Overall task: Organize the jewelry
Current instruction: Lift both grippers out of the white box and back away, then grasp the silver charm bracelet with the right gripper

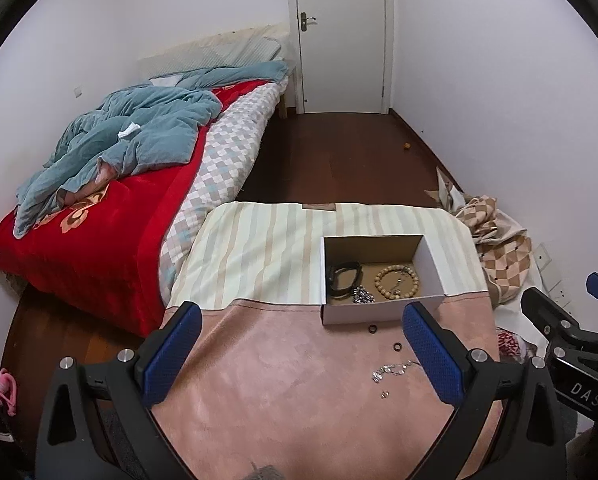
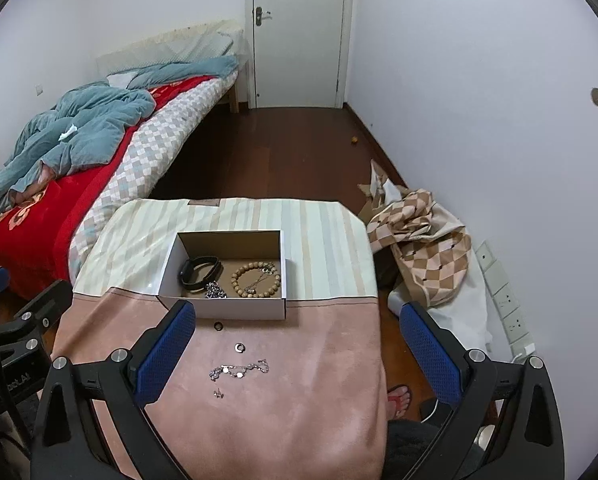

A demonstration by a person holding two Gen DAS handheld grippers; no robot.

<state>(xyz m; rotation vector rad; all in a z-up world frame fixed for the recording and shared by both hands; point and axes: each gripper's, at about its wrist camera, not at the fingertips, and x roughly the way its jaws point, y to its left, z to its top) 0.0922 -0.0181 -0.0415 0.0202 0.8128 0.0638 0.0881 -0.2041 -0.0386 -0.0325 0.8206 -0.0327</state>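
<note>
A white cardboard box point(image 2: 223, 308) stands on the cloth-covered table point(image 2: 319, 360). In it lie a black band point(image 2: 199, 270), a wooden bead bracelet point(image 2: 255, 278) and a silver chain point(image 2: 215, 291). On the pink cloth in front lie a dark ring point(image 2: 218, 326), a silver ring point(image 2: 239, 347), a silver chain bracelet point(image 2: 239, 370) and small ear studs point(image 2: 218, 393). My right gripper point(image 2: 299, 352) is open and empty above the loose pieces. My left gripper point(image 1: 303, 356) is open and empty, left of the same pieces: the box point(image 1: 379, 314), the chain bracelet point(image 1: 395, 370).
A bed point(image 1: 111, 216) with a red blanket and blue quilt stands left of the table. A checked cloth heap point(image 2: 423, 236) lies on the floor to the right. A white door point(image 2: 299, 32) is at the back. A power strip point(image 2: 507, 300) runs along the right wall.
</note>
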